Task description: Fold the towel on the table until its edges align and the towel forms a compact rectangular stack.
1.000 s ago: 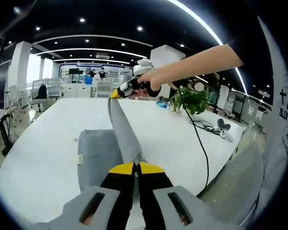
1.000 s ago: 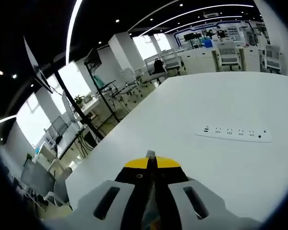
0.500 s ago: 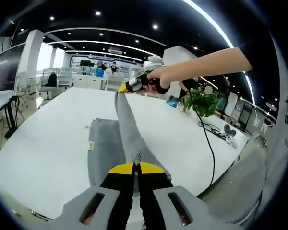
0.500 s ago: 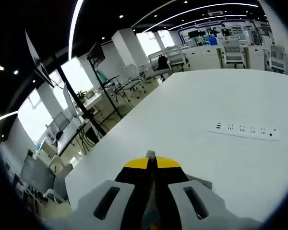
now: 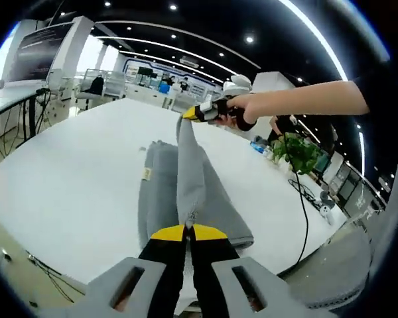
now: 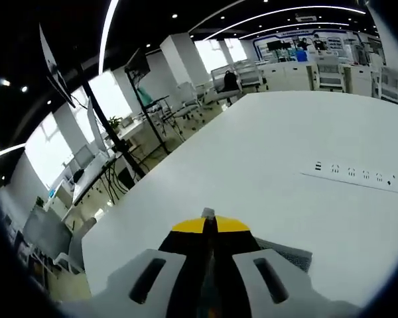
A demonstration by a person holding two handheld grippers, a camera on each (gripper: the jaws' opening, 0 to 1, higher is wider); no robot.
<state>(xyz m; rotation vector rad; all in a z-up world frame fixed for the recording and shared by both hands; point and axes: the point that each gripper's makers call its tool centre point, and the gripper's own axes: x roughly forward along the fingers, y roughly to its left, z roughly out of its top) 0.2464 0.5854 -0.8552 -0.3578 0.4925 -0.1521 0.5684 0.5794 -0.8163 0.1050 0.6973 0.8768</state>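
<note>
In the left gripper view, the left gripper (image 5: 188, 230) has its yellow-tipped jaws pressed together on a corner of the grey towel (image 5: 189, 175). The towel rises from the white table (image 5: 66, 179) as a taut ridge running from those jaws up to the right gripper (image 5: 198, 113), which a hand (image 5: 242, 111) holds above the table's far side; its jaws are also closed on the towel's other raised corner. The rest of the towel lies flat on the table below the ridge, spreading to both sides, with a small tag (image 5: 146, 173) at its left edge. To the right stand a plant (image 5: 298, 151) and a black cable (image 5: 304, 205); the cable's lower end is cut off behind the table edge.

In the right gripper view, the right gripper (image 6: 207, 218) shows its jaws closed with a sliver of grey cloth at the tips. A patch of towel (image 6: 288, 255) peeks out beside the gripper body on the right, the rest hidden below it. A power strip (image 6: 350, 176) lies on the table (image 6: 252, 172) further right, well apart from the towel.
</note>
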